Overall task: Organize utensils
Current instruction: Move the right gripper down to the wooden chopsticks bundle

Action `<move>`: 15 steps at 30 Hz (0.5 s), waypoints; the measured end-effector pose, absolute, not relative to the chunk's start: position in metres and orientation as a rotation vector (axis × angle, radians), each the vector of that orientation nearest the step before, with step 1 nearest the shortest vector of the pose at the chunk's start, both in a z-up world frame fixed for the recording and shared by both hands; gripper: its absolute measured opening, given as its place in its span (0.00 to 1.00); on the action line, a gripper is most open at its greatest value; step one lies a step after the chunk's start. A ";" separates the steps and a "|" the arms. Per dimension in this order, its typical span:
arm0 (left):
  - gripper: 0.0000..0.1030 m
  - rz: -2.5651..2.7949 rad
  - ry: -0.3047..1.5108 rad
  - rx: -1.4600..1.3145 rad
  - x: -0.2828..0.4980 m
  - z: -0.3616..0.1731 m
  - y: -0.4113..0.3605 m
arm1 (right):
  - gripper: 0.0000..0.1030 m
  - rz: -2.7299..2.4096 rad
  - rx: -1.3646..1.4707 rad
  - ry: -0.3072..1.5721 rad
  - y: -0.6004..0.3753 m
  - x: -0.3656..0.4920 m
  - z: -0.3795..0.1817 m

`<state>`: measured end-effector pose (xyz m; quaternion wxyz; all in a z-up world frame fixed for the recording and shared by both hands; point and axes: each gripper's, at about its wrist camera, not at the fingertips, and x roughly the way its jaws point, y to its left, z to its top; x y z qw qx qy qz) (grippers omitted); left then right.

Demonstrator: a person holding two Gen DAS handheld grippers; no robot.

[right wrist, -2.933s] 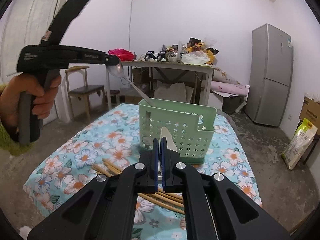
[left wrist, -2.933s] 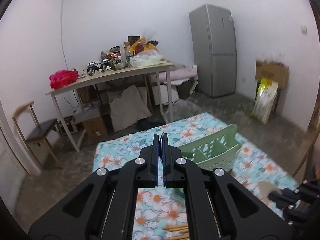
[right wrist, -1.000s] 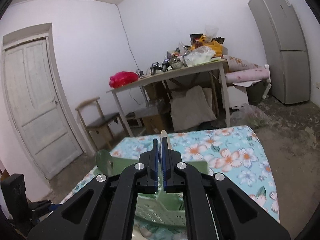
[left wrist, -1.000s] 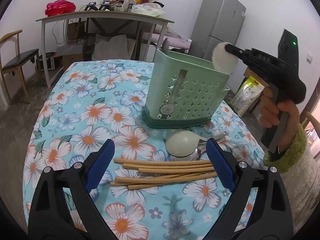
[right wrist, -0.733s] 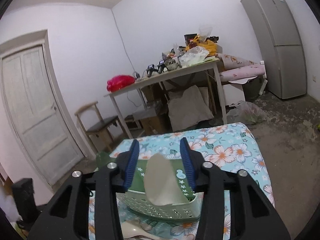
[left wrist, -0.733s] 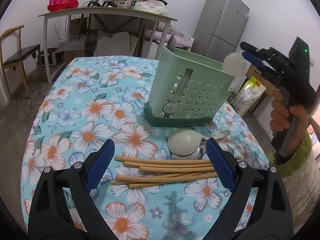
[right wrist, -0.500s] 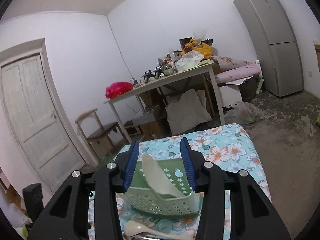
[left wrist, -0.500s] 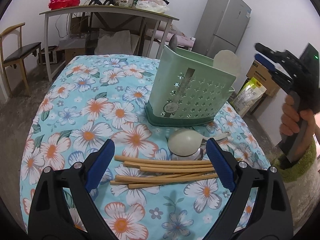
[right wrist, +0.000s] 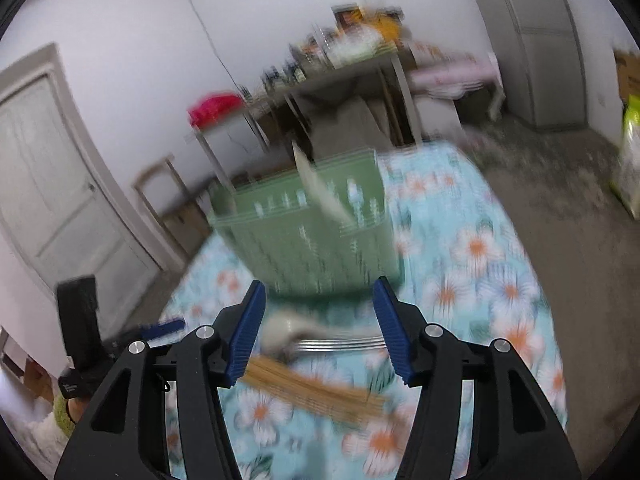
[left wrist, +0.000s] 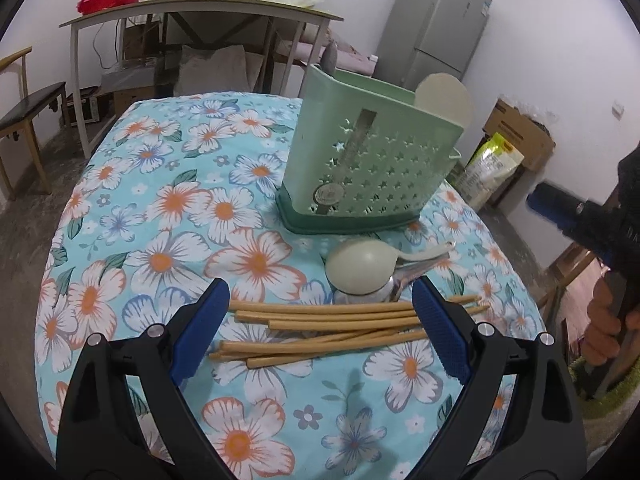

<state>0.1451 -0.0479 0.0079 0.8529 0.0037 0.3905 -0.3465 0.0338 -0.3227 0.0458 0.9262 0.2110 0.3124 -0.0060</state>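
A green utensil basket [left wrist: 372, 168] stands on the floral tablecloth [left wrist: 168, 216]. A white spoon [left wrist: 442, 98] and a metal spoon [left wrist: 331, 56] stand in it. On the cloth lie a white ladle spoon [left wrist: 360, 266], a metal spoon [left wrist: 404, 280] under it and several wooden chopsticks [left wrist: 332, 326]. My left gripper [left wrist: 320, 332] is open, low over the chopsticks. My right gripper [right wrist: 320, 328] is open and empty, above the white spoon [right wrist: 288, 330], metal utensil [right wrist: 340, 344] and chopsticks [right wrist: 312, 392], facing the basket [right wrist: 308, 232]. The right wrist view is blurred.
Behind stands a cluttered table [left wrist: 200, 12], a grey fridge [left wrist: 436, 24], a chair [left wrist: 24, 108] and a cardboard box [left wrist: 520, 136] with a bag. A white door [right wrist: 52, 184] is on the left in the right wrist view.
My right gripper opened and let the white spoon go into the basket, then drew back and tilted down toward the table. My left gripper stayed open over the chopsticks.
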 end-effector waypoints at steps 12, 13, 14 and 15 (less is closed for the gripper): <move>0.86 -0.681 0.911 -0.041 0.154 0.000 -0.035 | 0.54 0.232 0.250 0.889 -0.206 0.118 0.133; 0.86 -0.672 0.914 -0.045 0.154 0.000 -0.034 | 0.54 0.262 0.224 0.907 -0.190 0.126 0.137; 0.86 -0.663 0.914 -0.048 0.154 0.001 -0.033 | 0.54 0.275 0.202 0.923 -0.179 0.130 0.139; 0.86 -0.651 0.913 -0.049 0.153 0.003 -0.032 | 0.54 0.286 0.197 0.940 -0.169 0.133 0.139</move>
